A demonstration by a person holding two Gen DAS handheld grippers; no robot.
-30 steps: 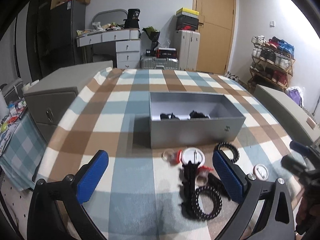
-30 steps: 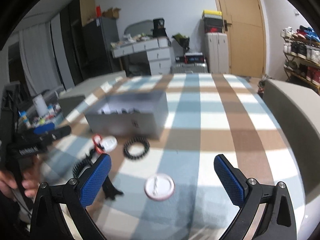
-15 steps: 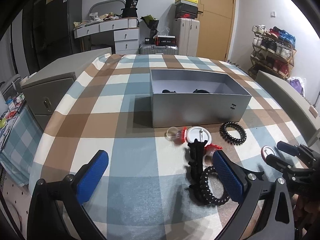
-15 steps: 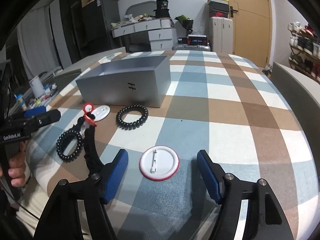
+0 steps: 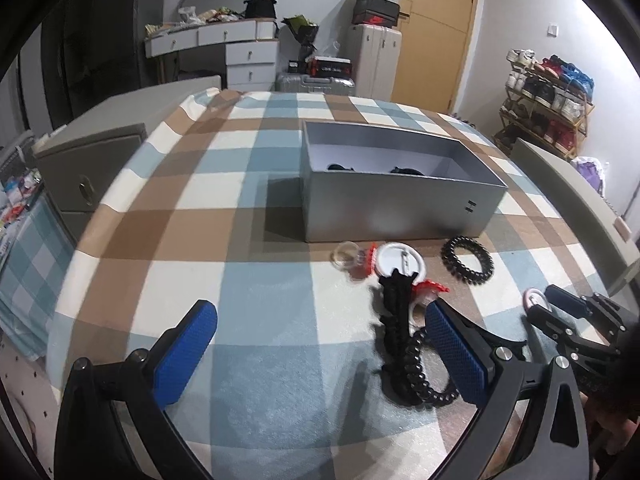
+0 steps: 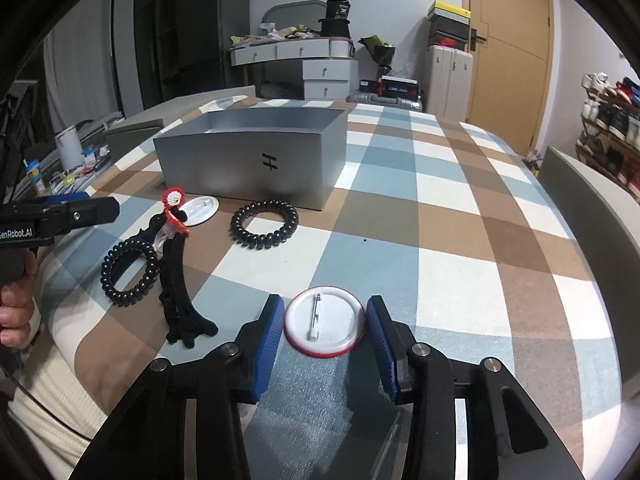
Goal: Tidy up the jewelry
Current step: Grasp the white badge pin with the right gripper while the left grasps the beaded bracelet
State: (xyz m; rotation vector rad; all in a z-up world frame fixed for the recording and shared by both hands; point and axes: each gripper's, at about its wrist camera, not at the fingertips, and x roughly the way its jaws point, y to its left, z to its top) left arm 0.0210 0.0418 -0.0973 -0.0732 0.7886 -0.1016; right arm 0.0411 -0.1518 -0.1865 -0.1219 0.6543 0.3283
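A white pin badge with a red rim (image 6: 324, 322) lies face down on the checked cloth, between the blue pads of my right gripper (image 6: 323, 320). The jaws are closing on it, and a thin gap shows on each side. The silver open box (image 6: 248, 160) stands beyond, with dark items inside (image 5: 406, 171). In front of it lie a black spiral hair tie (image 6: 264, 223), a second spiral tie (image 6: 128, 272), a black hair clip (image 6: 176, 280), another white badge (image 6: 198, 210) and a red flower piece (image 6: 173, 196). My left gripper (image 5: 320, 348) hovers open over the cloth, holding nothing.
A clear ring (image 5: 346, 254) lies left of the white badge. Grey padded blocks flank the table on the left (image 5: 92, 160) and right (image 5: 576, 200). A person's hand (image 6: 16, 304) holds the left gripper at the table's near edge.
My right gripper has come down over the red-rimmed badge and its jaws have narrowed from wide open to just outside the rim. The left gripper has stayed open and nearly in place.
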